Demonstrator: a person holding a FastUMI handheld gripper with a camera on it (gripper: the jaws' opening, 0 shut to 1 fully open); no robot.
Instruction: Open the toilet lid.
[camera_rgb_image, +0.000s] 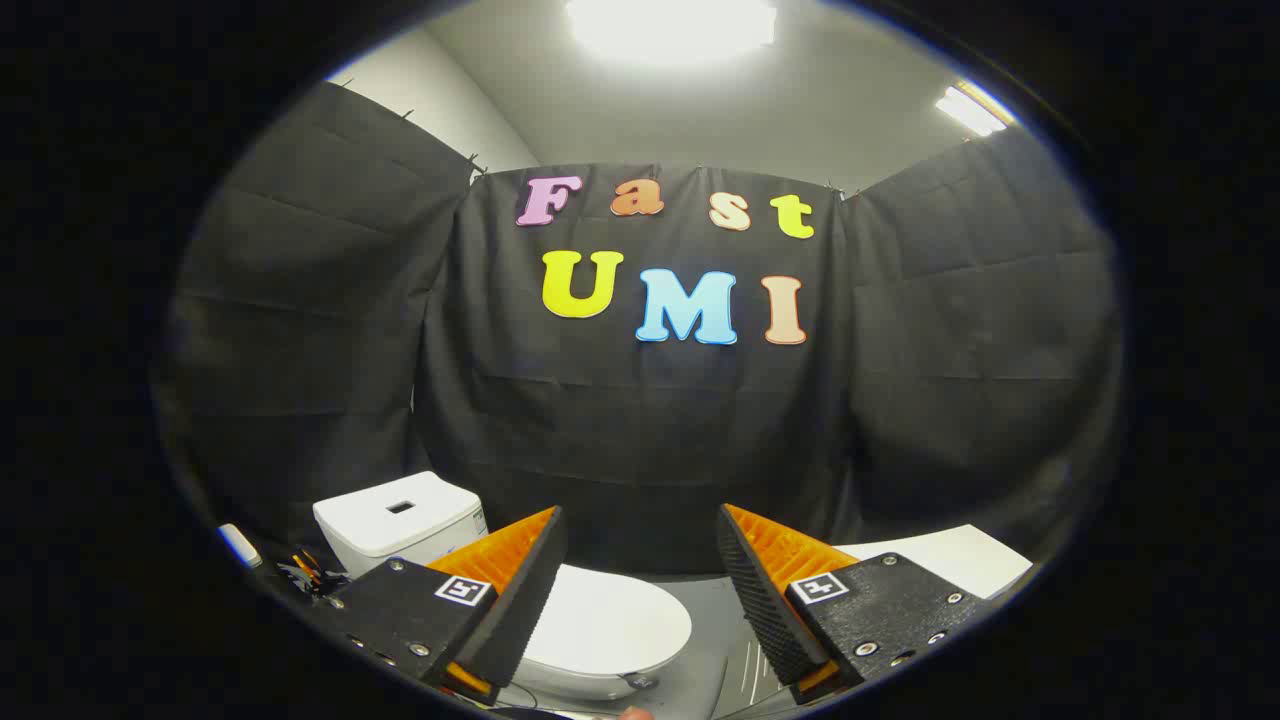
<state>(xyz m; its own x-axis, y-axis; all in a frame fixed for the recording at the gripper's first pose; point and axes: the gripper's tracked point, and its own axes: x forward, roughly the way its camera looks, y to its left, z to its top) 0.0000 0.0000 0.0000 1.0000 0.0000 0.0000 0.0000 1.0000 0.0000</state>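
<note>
I have the jaws (640, 590) spread wide, holding nothing, their ridged inner faces angled apart and raised above the toilet. The toilet lid (610, 625) lies shut below them, a smooth, glossy white oval showing in the gap and partly hidden behind the left finger. The boxy white cistern (400, 522) sits at far left, with a small rectangular flush button on its flat top. A flat white surface (960, 558) shows beyond the right finger. Grey floor (705, 660) lies beside the bowl.

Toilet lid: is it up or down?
Down. The toilet lid lies flat over the bowl, below the open tongs, which touch nothing.
</note>
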